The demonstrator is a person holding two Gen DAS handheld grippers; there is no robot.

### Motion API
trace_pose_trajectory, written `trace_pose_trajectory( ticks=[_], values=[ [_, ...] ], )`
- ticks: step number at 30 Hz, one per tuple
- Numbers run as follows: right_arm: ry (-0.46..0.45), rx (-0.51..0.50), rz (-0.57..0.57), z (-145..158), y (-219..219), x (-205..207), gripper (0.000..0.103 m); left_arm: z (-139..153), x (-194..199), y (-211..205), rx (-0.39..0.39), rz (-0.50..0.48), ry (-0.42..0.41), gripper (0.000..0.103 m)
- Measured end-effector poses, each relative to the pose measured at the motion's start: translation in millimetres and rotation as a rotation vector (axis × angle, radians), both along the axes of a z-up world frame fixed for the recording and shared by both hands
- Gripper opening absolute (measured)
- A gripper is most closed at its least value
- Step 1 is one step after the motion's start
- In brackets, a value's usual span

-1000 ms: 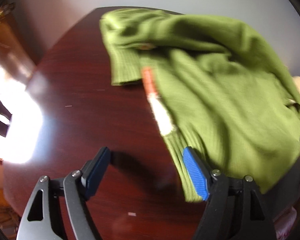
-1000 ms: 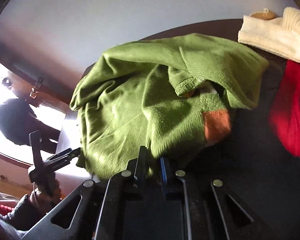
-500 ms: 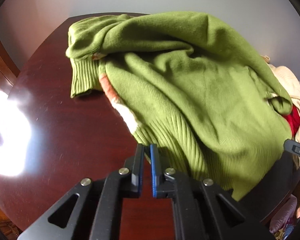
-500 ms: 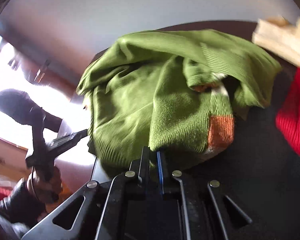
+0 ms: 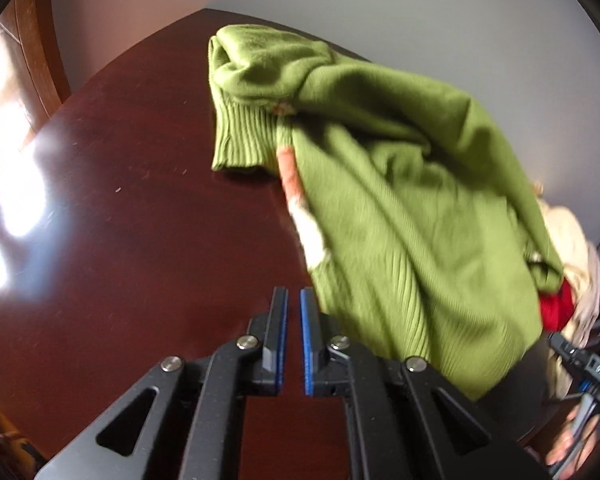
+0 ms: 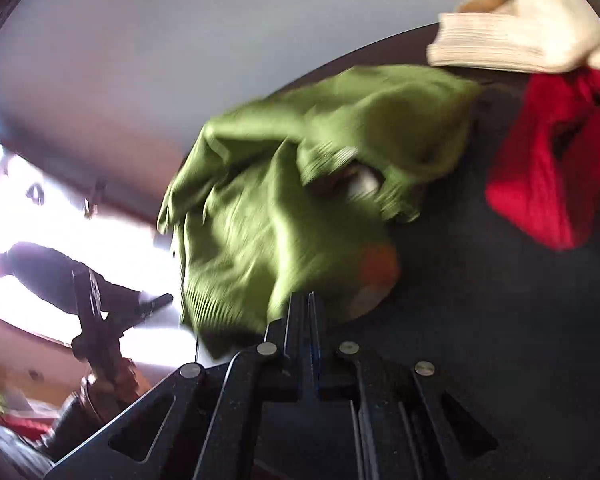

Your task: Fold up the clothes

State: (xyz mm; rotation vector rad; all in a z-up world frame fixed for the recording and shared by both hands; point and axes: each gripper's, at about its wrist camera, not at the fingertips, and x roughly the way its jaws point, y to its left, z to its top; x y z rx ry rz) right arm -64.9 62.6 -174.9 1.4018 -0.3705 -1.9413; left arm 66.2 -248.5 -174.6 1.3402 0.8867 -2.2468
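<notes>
A green knit sweater (image 5: 400, 200) with an orange and white patch lies bunched on the dark wooden table (image 5: 120, 220); part of it hangs lifted on the right. My left gripper (image 5: 294, 300) is shut with nothing between its pads, just left of the sweater's ribbed hem. In the right wrist view the sweater (image 6: 268, 220) is blurred by motion. My right gripper (image 6: 310, 304) is shut on the sweater's hem and holds it up. The left gripper also shows in the right wrist view (image 6: 156, 304), at the left.
A red garment (image 6: 548, 168) and a cream knit garment (image 6: 512, 36) lie on the table beyond the sweater; both also show at the right edge of the left wrist view, the red garment (image 5: 556, 308) below the cream one (image 5: 572, 248). A grey wall stands behind the table.
My left gripper closed from wide open a second ago and now sits shut and empty beside the hem. My right gripper, still shut on the sweater, is pulling it and the cloth blurs.
</notes>
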Motion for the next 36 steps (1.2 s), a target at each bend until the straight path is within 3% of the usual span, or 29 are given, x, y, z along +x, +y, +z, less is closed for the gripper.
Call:
trace_pose_trajectory(
  ticks=[3,6,8,10,12,14,18,20,22,25,27,28,29,30,32,36],
  values=[
    [0.021,0.015,0.022,-1,0,-10,0.005,-10,-3,-1,0.059,-0.013,0.001,0.008],
    [0.009,-0.018,0.052,-3,-1,-19,0.01,-13,-2,-9,0.079,-0.033,0.015,0.031],
    [-0.023,-0.032,0.049,-11,-3,-26,0.033,-12,7,-16,0.072,-0.034,0.02,0.058],
    [-0.071,-0.073,0.025,-21,-2,-31,0.044,-12,9,-20,0.066,-0.032,0.002,0.076],
    [-0.119,-0.115,0.0,-31,-1,-36,0.045,-12,9,-22,0.067,-0.038,-0.023,0.078],
    [-0.177,-0.184,-0.015,-42,-2,-41,0.062,-12,11,-26,0.074,-0.046,-0.036,0.08],
    [-0.235,-0.305,-0.023,-54,-8,-49,0.076,-14,21,-41,0.153,-0.005,0.008,0.09],
    [-0.258,-0.334,-0.003,-54,-14,-52,0.079,-16,23,-47,0.21,0.024,0.042,0.1],
    [-0.258,-0.343,0.017,-55,-23,-52,0.079,-17,20,-49,0.229,0.036,0.055,0.101],
    [-0.258,-0.357,0.047,-56,-38,-52,0.075,-17,-1,-35,0.197,-0.043,0.064,0.101],
    [-0.262,-0.358,0.063,-58,-47,-52,0.045,-15,-12,-21,0.15,-0.122,0.07,0.096],
    [-0.277,-0.338,0.062,-60,-53,-51,0.013,-13,-17,-14,0.132,-0.164,0.069,0.072],
    [-0.292,-0.318,0.06,-63,-58,-50,0.009,-13,-23,-8,0.14,-0.195,0.066,0.04],
    [-0.297,-0.299,0.058,-64,-62,-49,0.009,-16,-28,-5,0.161,-0.203,0.064,0.026],
    [-0.266,-0.271,0.062,-54,-65,-45,0.009,-18,-32,-4,0.189,-0.199,0.075,0.017],
    [-0.214,-0.243,0.072,-31,-66,-37,0.008,-19,-25,-13,0.25,-0.172,0.102,0.015]
  ],
)
